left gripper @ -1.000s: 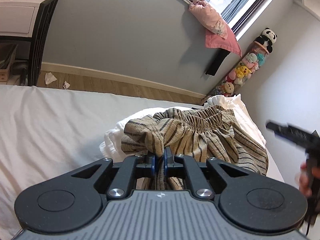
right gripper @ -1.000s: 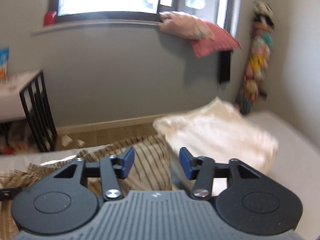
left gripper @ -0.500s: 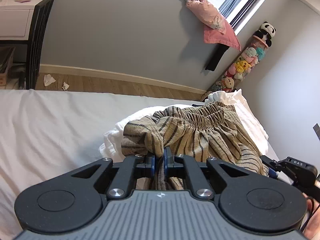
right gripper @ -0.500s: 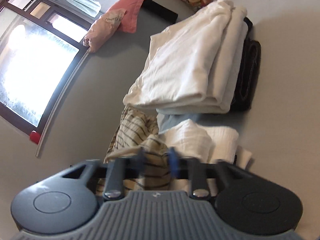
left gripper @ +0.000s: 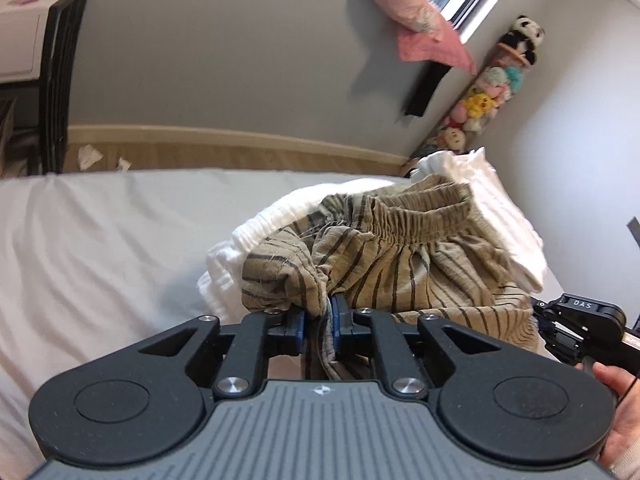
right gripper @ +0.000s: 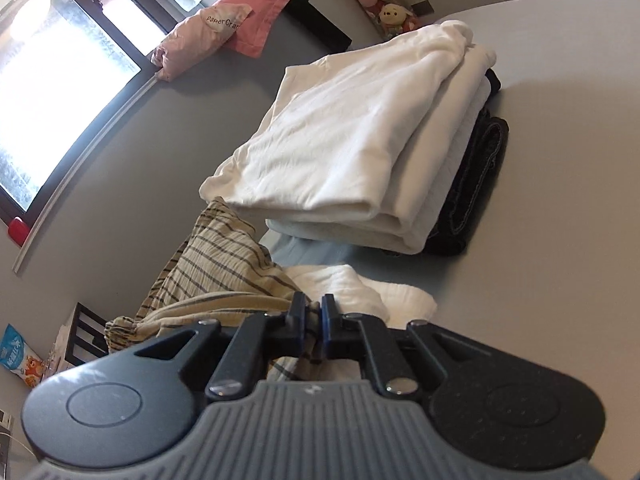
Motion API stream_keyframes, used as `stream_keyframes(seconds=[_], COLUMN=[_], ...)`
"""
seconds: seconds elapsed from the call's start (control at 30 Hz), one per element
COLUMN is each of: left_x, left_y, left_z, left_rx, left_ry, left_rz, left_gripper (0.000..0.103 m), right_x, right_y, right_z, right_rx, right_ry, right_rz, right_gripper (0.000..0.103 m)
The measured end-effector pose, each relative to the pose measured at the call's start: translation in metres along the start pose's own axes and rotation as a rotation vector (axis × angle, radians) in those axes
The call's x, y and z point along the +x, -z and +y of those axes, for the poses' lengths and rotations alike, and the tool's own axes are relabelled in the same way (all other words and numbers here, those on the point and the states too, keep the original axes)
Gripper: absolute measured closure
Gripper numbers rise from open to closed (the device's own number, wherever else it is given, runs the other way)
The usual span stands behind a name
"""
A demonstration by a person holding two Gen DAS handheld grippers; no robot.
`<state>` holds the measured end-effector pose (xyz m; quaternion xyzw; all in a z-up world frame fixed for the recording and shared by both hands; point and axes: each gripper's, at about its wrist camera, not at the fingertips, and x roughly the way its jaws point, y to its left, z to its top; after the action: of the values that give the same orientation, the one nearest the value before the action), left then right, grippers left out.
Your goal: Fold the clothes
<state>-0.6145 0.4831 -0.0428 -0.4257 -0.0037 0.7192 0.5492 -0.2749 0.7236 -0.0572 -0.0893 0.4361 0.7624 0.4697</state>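
The striped shorts [left gripper: 404,264] lie bunched on the bed [left gripper: 100,240], towards its right side, partly over a crumpled white cloth [left gripper: 240,248]. Their gathered waistband stands up on the far side. The left claw [left gripper: 320,322] has a fold of the shorts between its blue pads; its jaws are easing apart, yet the cloth still sits pinched there. The right claw [right gripper: 313,326] grips another edge of the same shorts [right gripper: 216,268], its jaws also parting slightly with cloth between them. In the left view the right claw [left gripper: 538,316] shows at the shorts' right hem, with a hand [left gripper: 618,428] behind it.

Beyond the shorts, nearer the bed's far right corner, sits a stack of folded white clothes [right gripper: 352,136] over a dark folded garment [right gripper: 476,184]. The sheet is pale and plain, with soft creases across its left half.

Past the bed's far edge runs a strip of wooden floor [left gripper: 240,156] with paper scraps [left gripper: 90,156], then a grey wall [left gripper: 224,52] with a light skirting. A black-framed desk [left gripper: 60,80] stands at left. A pink pillow [left gripper: 404,4] and a pink cloth rest on the window sill [right gripper: 84,128]. A tall holder of plush toys [left gripper: 488,92], topped by a panda, stands in the room's right corner.
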Motion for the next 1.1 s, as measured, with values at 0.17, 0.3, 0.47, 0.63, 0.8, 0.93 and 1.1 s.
stream_keyframes(seconds=[0.17, 0.3, 0.47, 0.63, 0.8, 0.93, 1.1], left_x=[-0.028, -0.055, -0.068, -0.035, -0.009, -0.006, -0.027], left_y=[-0.001, 0.005, 0.014, 0.034, 0.058, 0.063, 0.05], left_z=[-0.007, -0.019, -0.053, -0.088, -0.094, -0.095, -0.092], left_rx=[0.047, 0.082, 0.194, 0.294, 0.353, 0.421, 0.433], left_ry=[-0.019, -0.033, 0.047, 0.092, 0.1, 0.131, 0.182], left_rz=[-0.052, -0.125, -0.162, -0.027, 0.067, 0.09, 0.033], left_gripper=[0.069, 0.064, 0.064, 0.064, 0.064, 0.065, 0.065], right_x=[-0.039, -0.071, -0.087, -0.063, -0.038, -0.036, -0.055], right_y=[-0.008, 0.004, 0.03, 0.052, 0.064, 0.064, 0.056], right_z=[0.013, 0.039, 0.084, 0.101, 0.07, 0.048, 0.048], right_rx=[-0.104, -0.266, -0.518, -0.628, -0.637, -0.583, -0.574], right_ry=[0.056, 0.011, -0.077, -0.056, -0.007, -0.015, -0.009], right_rz=[-0.069, -0.114, -0.109, -0.056, 0.017, 0.03, -0.011], right_gripper=[0.084, 0.083, 0.072, 0.061, 0.057, 0.053, 0.053])
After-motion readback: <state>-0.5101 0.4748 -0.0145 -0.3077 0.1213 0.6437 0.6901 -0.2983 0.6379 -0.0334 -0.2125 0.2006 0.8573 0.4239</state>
